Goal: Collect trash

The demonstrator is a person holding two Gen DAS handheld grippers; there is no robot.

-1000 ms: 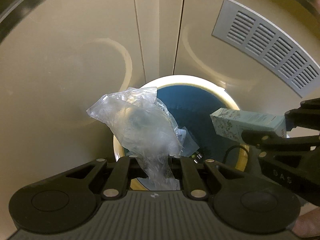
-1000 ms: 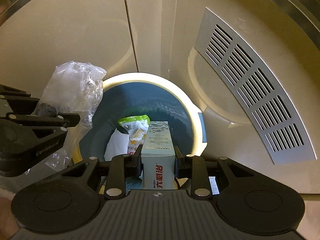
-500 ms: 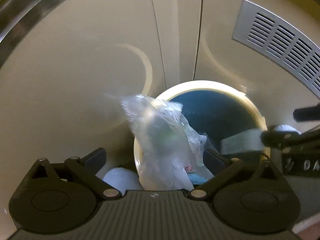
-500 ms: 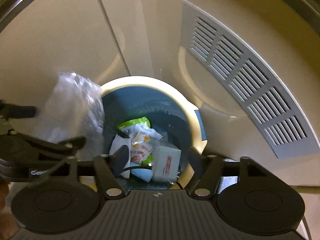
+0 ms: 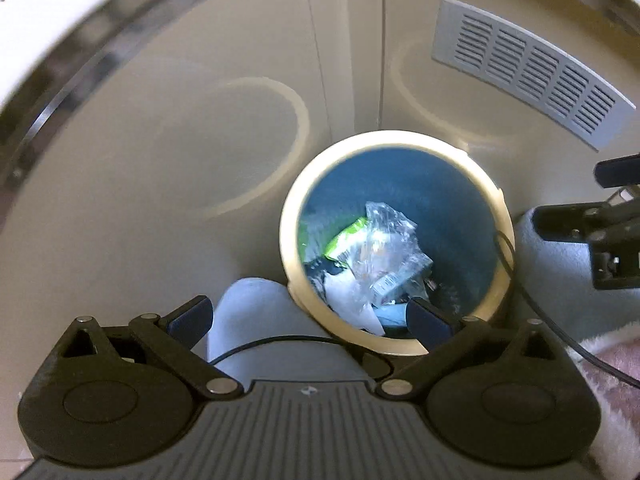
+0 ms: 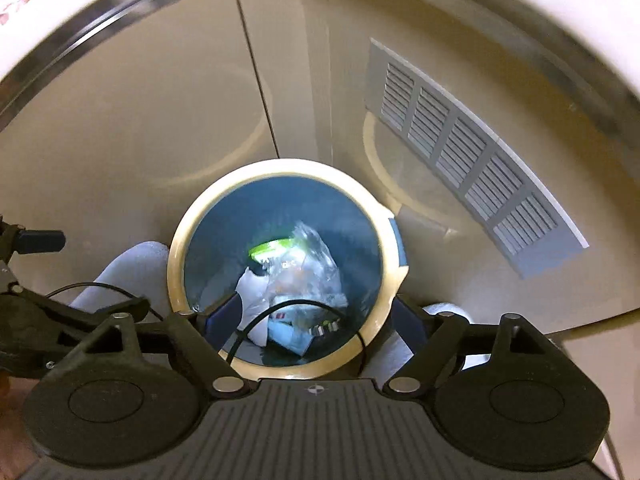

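A round bin with a cream rim (image 5: 292, 216) (image 6: 176, 264) and a blue inside stands on the floor below both grippers. A crumpled clear plastic bag (image 5: 384, 240) (image 6: 316, 264) lies in it on a green wrapper (image 5: 344, 236) and white paper. The pale box (image 5: 396, 280) (image 6: 288, 334) rests low in the bin, partly under the bag. My left gripper (image 5: 310, 318) is open and empty above the bin's near rim. My right gripper (image 6: 316, 318) hangs over the bin with its jaws opening and nothing between them. Each gripper shows at the edge of the other's view.
Beige cabinet doors rise behind the bin, with a grey vent grille (image 5: 528, 68) (image 6: 472, 152) at the right. A person's feet in pale socks (image 5: 256, 304) (image 6: 132, 272) flank the bin. Black cables (image 6: 256, 320) cross near the rim. Something pink and fluffy (image 5: 612, 364) lies at the right.
Both grippers opened. The plastic bag fell from the left one and the box from the right one into the bin. Both grippers then drew up and back.
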